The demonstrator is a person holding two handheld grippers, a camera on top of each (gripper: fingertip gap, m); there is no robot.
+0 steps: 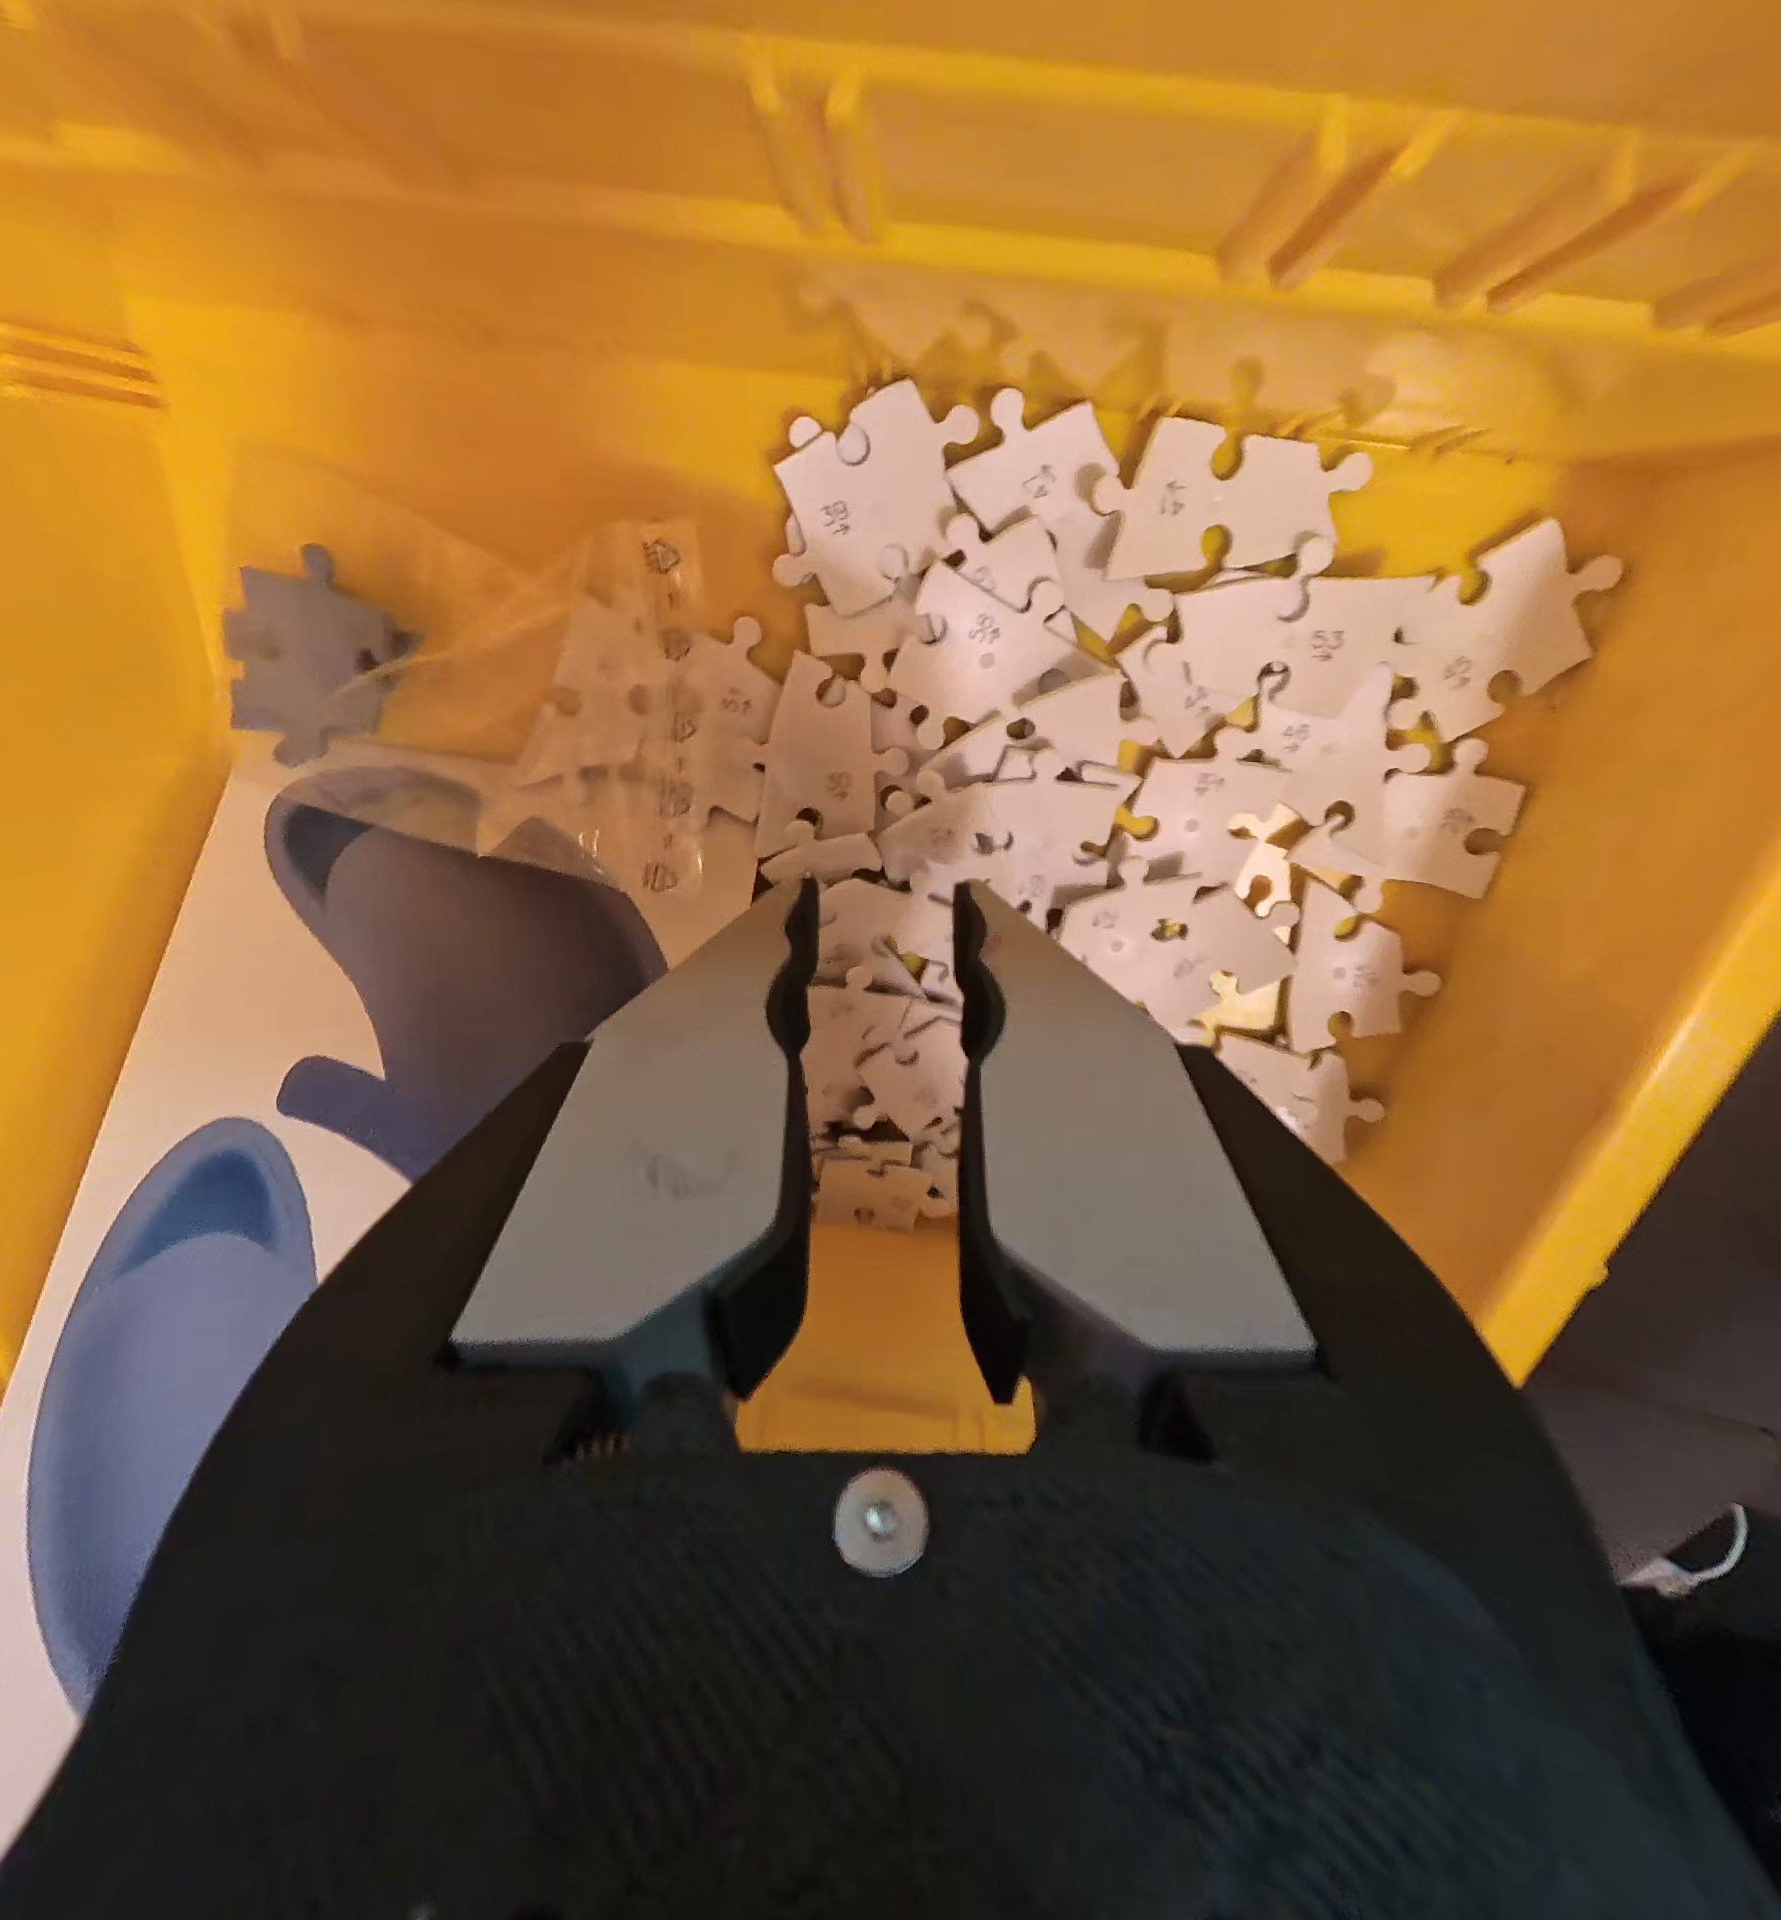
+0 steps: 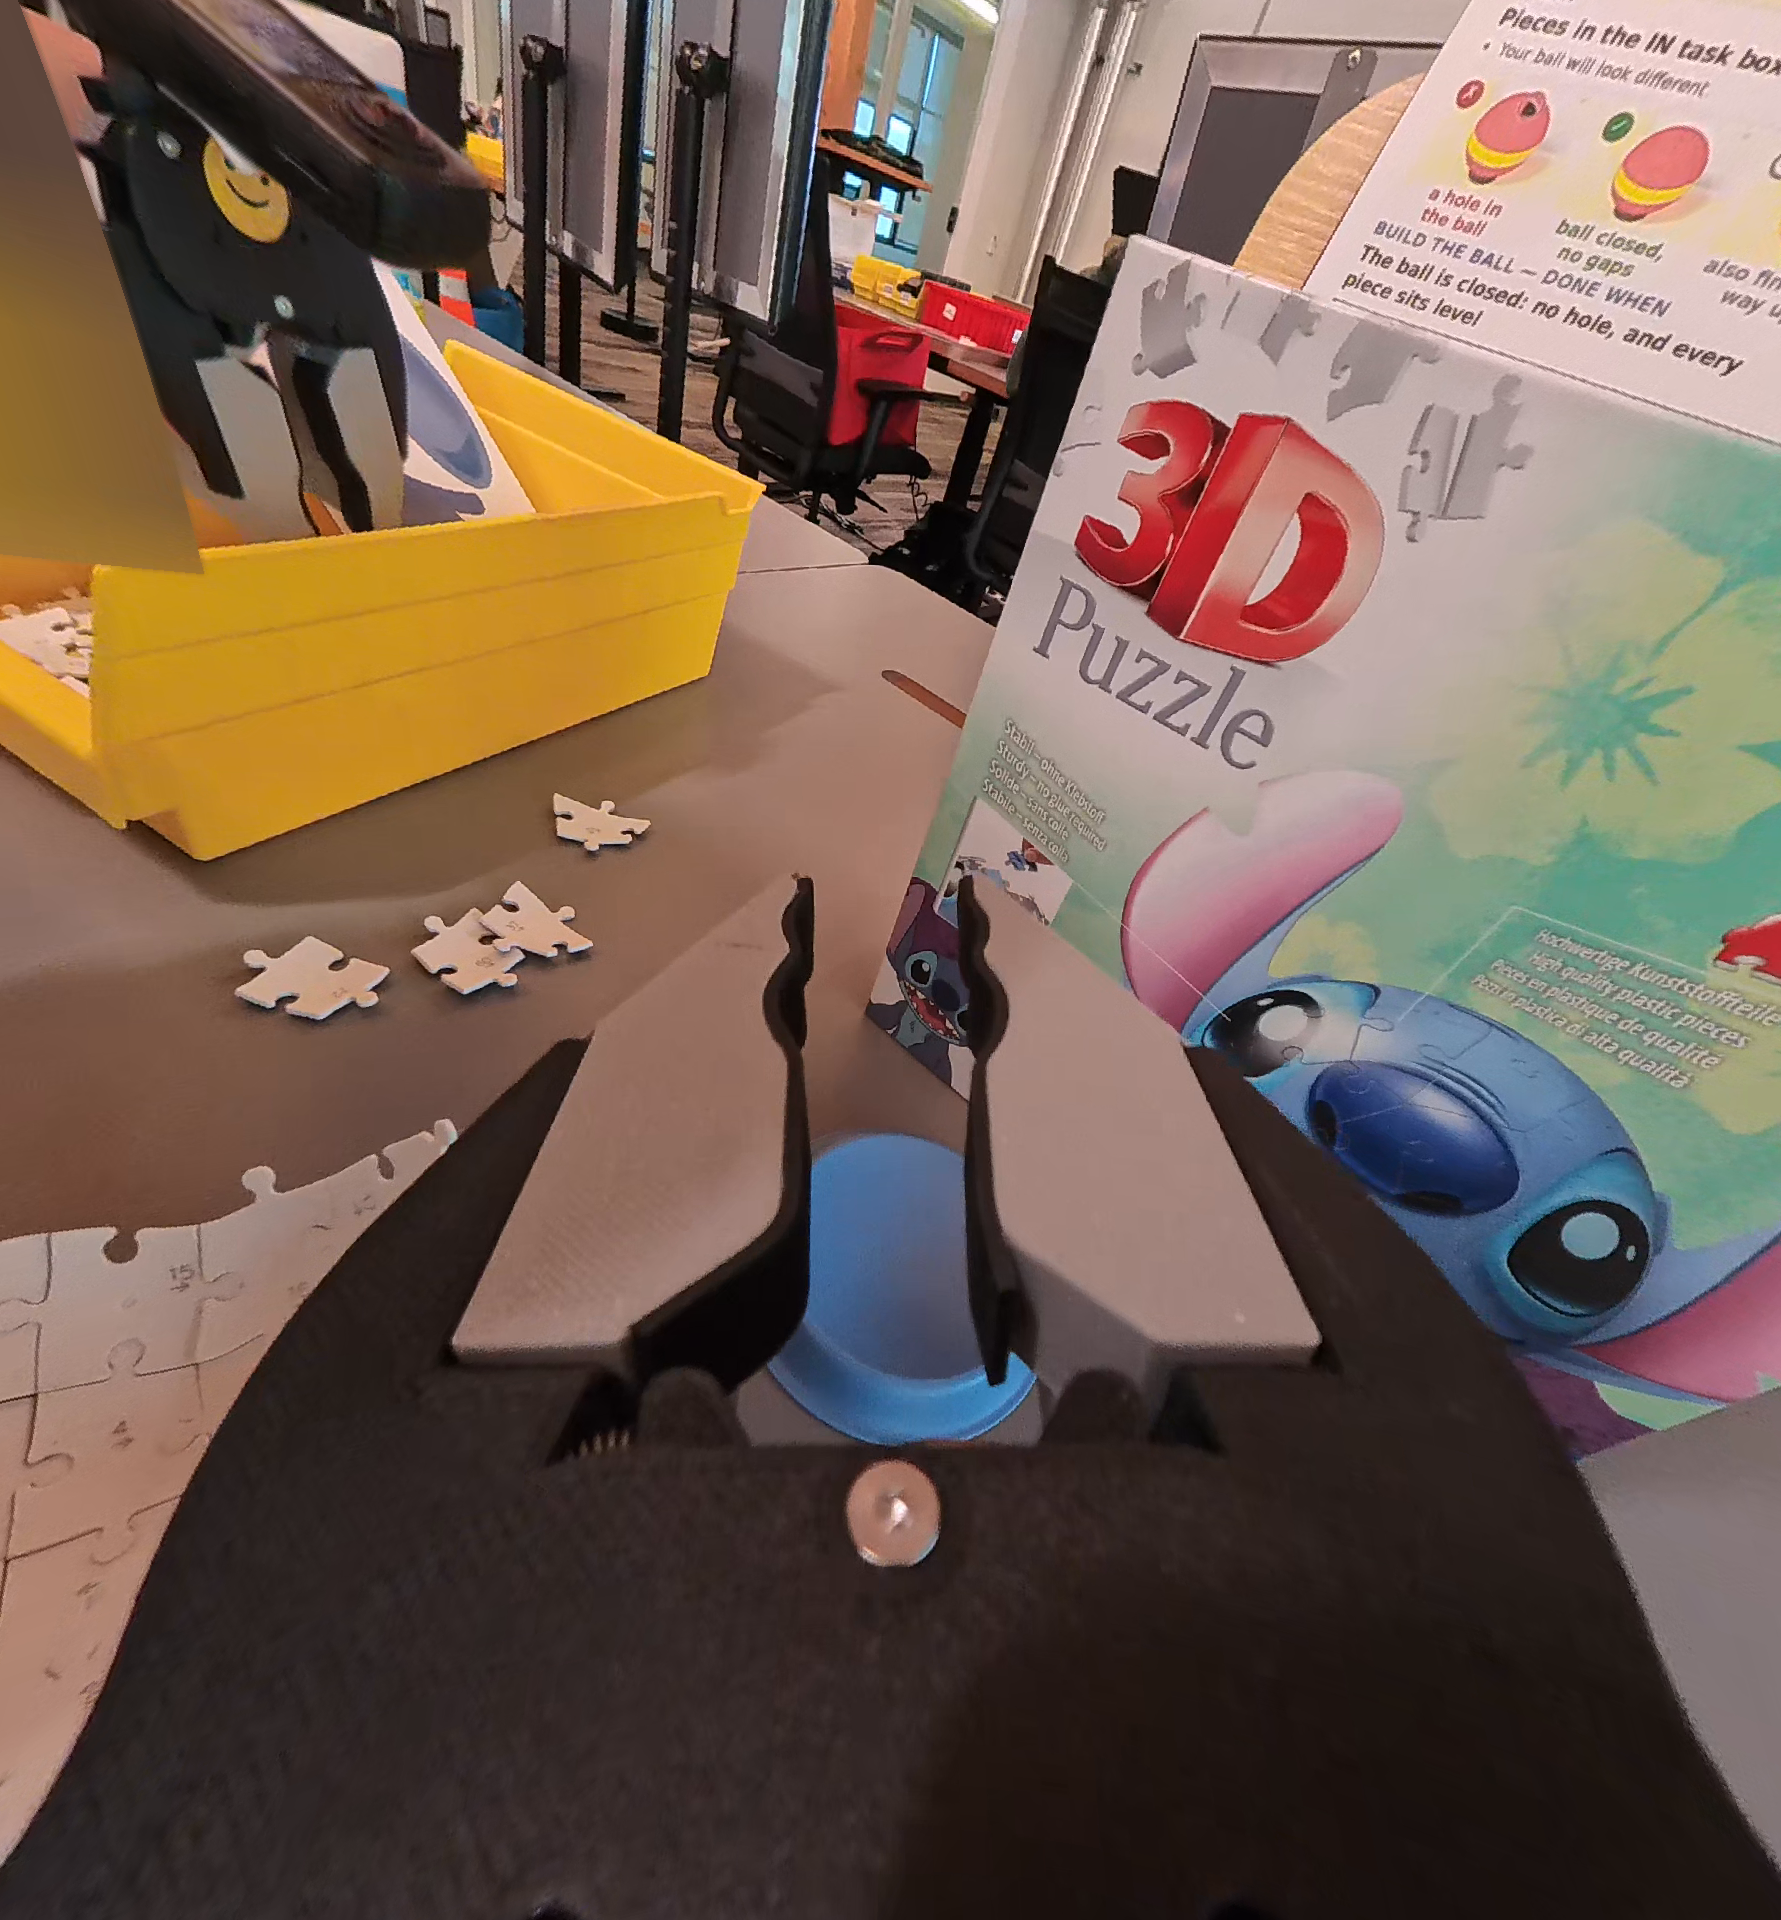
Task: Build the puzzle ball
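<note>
Left wrist view. The left gripper (image 1: 884,904) hangs inside a yellow bin (image 1: 1644,935), fingers parted with nothing between them. Ahead of the fingertips lies a heap of white puzzle pieces (image 1: 1125,727), printed faces down; those under the fingers are shadowed and hard to separate. Left of the fingers, a clear bag (image 1: 637,707) veils more pieces, and a blue-and-white sheet (image 1: 242,1195) is cut off by the frame (far bin wall blurred).

Right wrist view. The right gripper (image 2: 884,899) is likewise released, empty. Between its fingers shows part of a blue round stand (image 2: 891,1299), mostly hidden. Left of the fingers, a joined section of pieces (image 2: 86,1403) runs off-frame; loose pieces (image 2: 496,940) lie ahead-left on the grey table (image 2: 190,1060). The puzzle box (image 2: 1437,779) stands right. Office chairs (image 2: 824,416) and desks fill the room.
</note>
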